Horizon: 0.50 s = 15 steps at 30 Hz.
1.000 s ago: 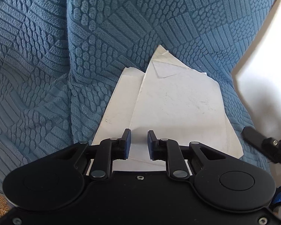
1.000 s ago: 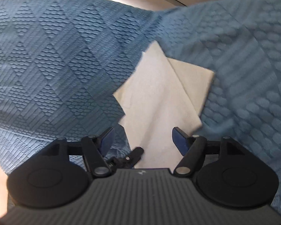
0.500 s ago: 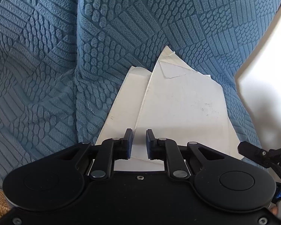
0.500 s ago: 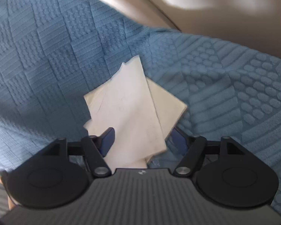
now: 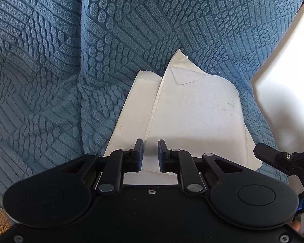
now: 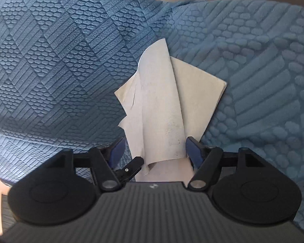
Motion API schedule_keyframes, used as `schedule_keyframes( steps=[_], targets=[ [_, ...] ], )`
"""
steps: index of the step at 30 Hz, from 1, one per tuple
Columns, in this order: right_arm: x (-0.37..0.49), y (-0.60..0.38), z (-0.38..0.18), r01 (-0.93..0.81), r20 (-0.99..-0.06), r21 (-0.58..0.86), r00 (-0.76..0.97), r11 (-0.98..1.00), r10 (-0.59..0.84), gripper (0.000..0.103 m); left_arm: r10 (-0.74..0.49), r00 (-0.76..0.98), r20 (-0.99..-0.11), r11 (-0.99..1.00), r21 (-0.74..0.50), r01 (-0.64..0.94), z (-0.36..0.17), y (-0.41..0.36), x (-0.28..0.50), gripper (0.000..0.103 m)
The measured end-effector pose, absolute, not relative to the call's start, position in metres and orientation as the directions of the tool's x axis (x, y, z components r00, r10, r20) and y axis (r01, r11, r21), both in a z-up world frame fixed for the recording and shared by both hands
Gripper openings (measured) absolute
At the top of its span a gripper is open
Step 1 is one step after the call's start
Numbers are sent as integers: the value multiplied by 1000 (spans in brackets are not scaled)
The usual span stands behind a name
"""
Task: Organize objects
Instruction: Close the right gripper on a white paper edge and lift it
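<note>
Two overlapping white sheets [image 5: 194, 113] lie on a blue textured cover [image 5: 50, 60]. The left gripper [image 5: 150, 151] has its jaws nearly closed above the sheets' near edge; whether they pinch paper cannot be told. The right gripper [image 6: 155, 148] is opening its jaws, and the curled top sheet [image 6: 160, 109] stands between them.

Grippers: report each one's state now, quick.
Left gripper: nearly shut with a narrow gap, clamping nothing; the paper sheets lie under it.
Right gripper: wide open, jaws opening; the paper sheets are between them, unpinched.
</note>
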State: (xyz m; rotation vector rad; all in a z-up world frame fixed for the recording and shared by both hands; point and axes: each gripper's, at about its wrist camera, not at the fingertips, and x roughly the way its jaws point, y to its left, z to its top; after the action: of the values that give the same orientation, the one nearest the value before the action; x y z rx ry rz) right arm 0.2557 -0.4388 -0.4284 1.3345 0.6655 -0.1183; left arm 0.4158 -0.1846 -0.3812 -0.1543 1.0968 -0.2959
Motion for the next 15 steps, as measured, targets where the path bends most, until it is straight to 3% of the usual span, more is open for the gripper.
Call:
schedule_keyframes(
  steps=[5,8,10,13,15],
  targets=[
    [268,-434,-427,387,-439,897,839,215,321,70,-337,413,-846,942,-306,141,-382,-179,418,14],
    [278,-429,-432,421,-476,878,816,227,327,58,-363,408,-837,930,-352,106,-383,-172,419,14],
    [284,-428,-439,450,-503,863,799,229,329,42,-387,403,-829,918,-388,84,-384,-167,419,14],
    [286,-428,-441,457,-510,859,799,232,318,32,-432,383,-817,889,-458,27,-385,-155,419,13],
    [287,-427,-438,456,-517,854,799,249,309,29,-462,373,-804,867,-498,2,-383,-149,415,19]
  ],
)
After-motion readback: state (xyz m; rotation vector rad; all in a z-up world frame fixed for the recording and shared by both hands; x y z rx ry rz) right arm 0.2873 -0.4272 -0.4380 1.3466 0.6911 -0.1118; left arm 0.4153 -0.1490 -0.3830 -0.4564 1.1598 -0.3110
